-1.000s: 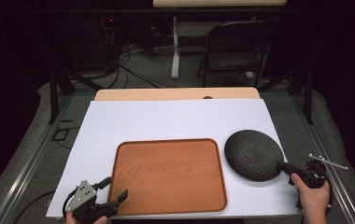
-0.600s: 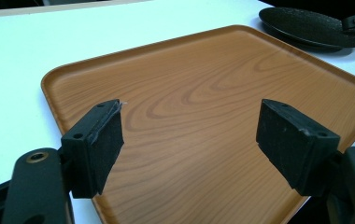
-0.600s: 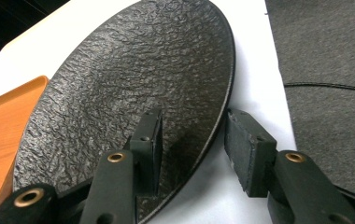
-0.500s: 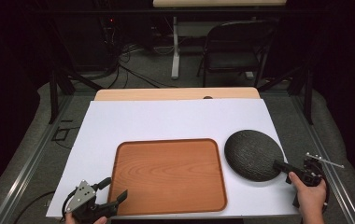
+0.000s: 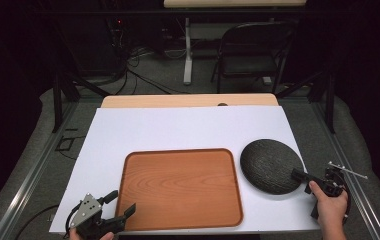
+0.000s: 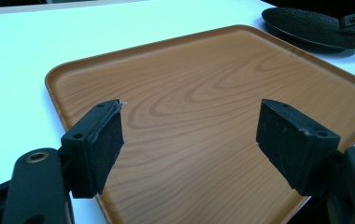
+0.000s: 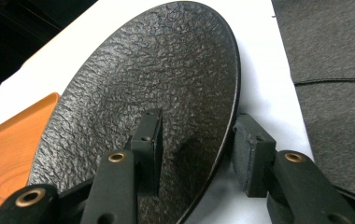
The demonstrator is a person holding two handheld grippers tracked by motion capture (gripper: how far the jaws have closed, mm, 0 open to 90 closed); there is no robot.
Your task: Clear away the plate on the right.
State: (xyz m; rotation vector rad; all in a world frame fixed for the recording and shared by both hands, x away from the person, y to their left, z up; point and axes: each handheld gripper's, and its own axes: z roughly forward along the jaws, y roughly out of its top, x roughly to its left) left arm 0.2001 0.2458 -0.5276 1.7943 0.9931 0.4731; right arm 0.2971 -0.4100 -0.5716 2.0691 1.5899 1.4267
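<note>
A round black textured plate (image 5: 270, 165) lies flat on the white tabletop (image 5: 178, 125), just right of a brown wooden tray (image 5: 180, 185). My right gripper (image 5: 299, 176) reaches in from the plate's right front edge. In the right gripper view (image 7: 199, 135) the jaws straddle the rim of the plate (image 7: 143, 84), one pad over the top face and one outside the rim, with small gaps showing, so it is open. My left gripper (image 5: 122, 202) hovers at the tray's front left corner. Its jaws (image 6: 189, 140) stand wide open over the bare tray (image 6: 189, 79).
A strip of wooden table (image 5: 188, 100) shows behind the white top. A folding chair (image 5: 248, 50) and cables stand on the grey floor beyond. The table's right edge runs close beside the plate, with a metal rail (image 5: 358, 200) past it.
My right gripper has edged slightly toward the plate. The plate, the tray and my left gripper have kept still.
</note>
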